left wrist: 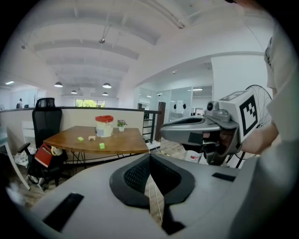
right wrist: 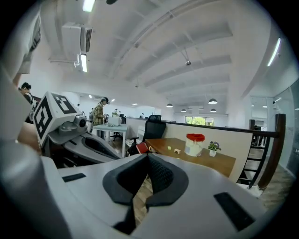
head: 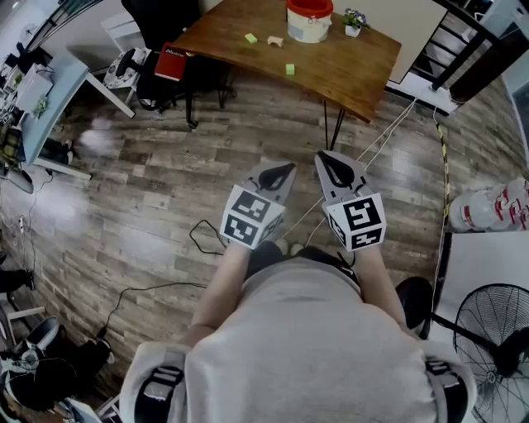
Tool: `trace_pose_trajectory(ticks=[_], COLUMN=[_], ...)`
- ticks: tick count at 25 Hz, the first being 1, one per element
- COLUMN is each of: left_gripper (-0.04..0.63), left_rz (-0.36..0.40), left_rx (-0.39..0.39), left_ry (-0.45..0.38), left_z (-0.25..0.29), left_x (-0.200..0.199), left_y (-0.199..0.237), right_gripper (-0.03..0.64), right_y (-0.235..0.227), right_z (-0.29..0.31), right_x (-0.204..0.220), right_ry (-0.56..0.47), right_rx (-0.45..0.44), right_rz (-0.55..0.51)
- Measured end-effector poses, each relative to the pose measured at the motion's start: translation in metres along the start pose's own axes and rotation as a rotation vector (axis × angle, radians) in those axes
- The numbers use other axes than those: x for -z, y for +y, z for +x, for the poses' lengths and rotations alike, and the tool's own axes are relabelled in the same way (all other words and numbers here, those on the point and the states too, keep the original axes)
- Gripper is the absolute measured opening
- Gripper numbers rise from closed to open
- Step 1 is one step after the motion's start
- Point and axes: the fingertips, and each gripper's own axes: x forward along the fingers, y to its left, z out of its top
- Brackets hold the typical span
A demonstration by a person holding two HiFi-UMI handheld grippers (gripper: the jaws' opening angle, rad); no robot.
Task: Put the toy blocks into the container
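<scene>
The toy blocks lie on a wooden table (head: 347, 66) far ahead of me: two green blocks (head: 250, 38) (head: 290, 69) and a beige block (head: 275, 41). The white container (head: 309, 21) with a red rim stands at the table's back, next to a small potted plant (head: 354, 22). My left gripper (head: 287, 169) and right gripper (head: 324, 159) are held side by side over the wooden floor, well short of the table, both shut and empty. The left gripper view shows the container (left wrist: 104, 126) and a green block (left wrist: 102, 145) in the distance; the right gripper view shows the container (right wrist: 195, 144) too.
A black office chair (head: 161, 21) and a red item (head: 172, 62) are at the table's left. Cables (head: 202, 235) trail across the floor. A fan (head: 488, 330) and water bottles (head: 488, 206) are at the right. A desk (head: 41, 99) stands at the left.
</scene>
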Motion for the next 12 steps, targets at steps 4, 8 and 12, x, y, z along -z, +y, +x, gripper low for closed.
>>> trace_pose_trajectory(ticks=[4,8,12], left_gripper=[0.012,0.012,0.012], left_rz=[0.024,-0.001,-0.057], left_rx=[0.006,-0.020,-0.039], left_ry=[0.007,0.019,0.036], left_z=[0.008,0.009,0.009], left_x=[-0.003,0.007,0.019], left_y=[-0.012,-0.014,-0.017], right_gripper=[0.103,0.188,0.288], right_y=[0.000,0.005,-0.001], right_z=[-0.002,-0.005,-0.010], right_x=[0.013,0.020,0.029], right_ry=[0.036,0.041,0.042], right_rx=[-0.059,-0.076,-0.065], right_rz=[0.031,0.015,0.012])
